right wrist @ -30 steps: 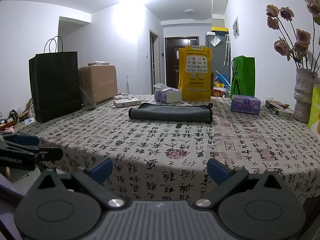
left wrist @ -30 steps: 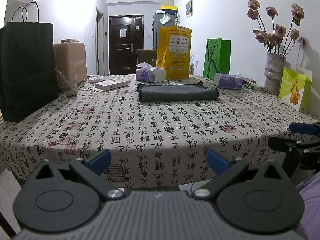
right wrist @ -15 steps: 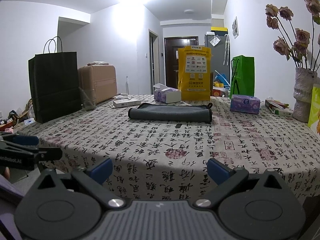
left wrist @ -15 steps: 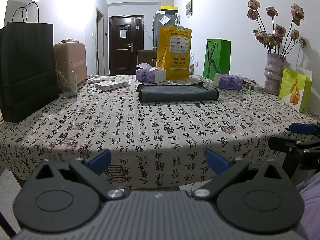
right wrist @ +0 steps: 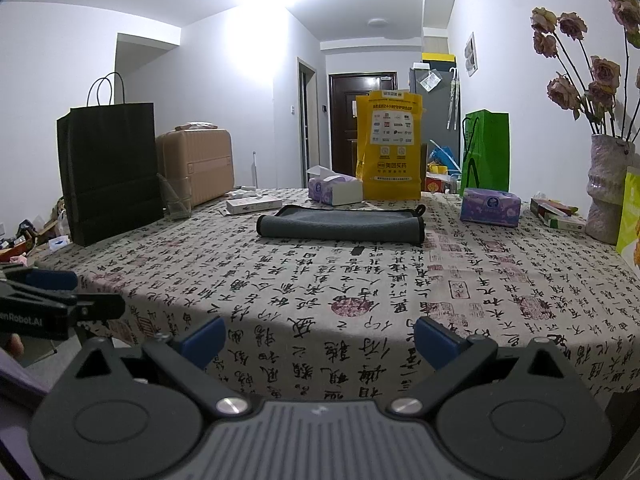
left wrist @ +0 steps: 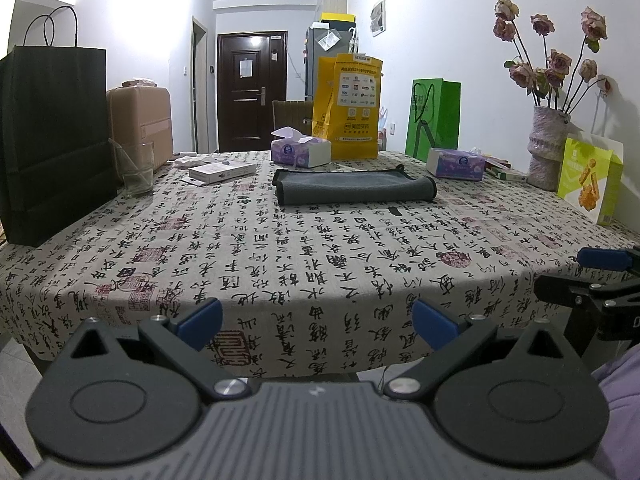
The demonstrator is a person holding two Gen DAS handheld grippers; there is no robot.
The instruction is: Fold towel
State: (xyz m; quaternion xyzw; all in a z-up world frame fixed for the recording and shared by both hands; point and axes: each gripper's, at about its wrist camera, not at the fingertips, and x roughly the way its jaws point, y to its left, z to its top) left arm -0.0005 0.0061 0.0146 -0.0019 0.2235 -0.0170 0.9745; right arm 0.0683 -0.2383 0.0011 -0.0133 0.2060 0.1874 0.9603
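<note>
A dark grey towel [left wrist: 354,189] lies folded into a long flat strip on the far middle of the table; it also shows in the right wrist view [right wrist: 342,225]. My left gripper [left wrist: 316,320] is open and empty, held off the table's near edge, far from the towel. My right gripper [right wrist: 318,336] is open and empty too, also at the near edge. Each gripper shows at the side of the other's view: the right one [left wrist: 592,280] and the left one [right wrist: 60,300].
The table carries a calligraphy-print cloth [left wrist: 320,264]. On it stand a black paper bag [left wrist: 52,144], a glass [left wrist: 136,172], a white box [left wrist: 222,170], two tissue boxes [left wrist: 300,152] [left wrist: 456,164], a yellow bag [left wrist: 352,108], a green bag [left wrist: 434,118], a flower vase [left wrist: 546,148] and a lime bag [left wrist: 590,184].
</note>
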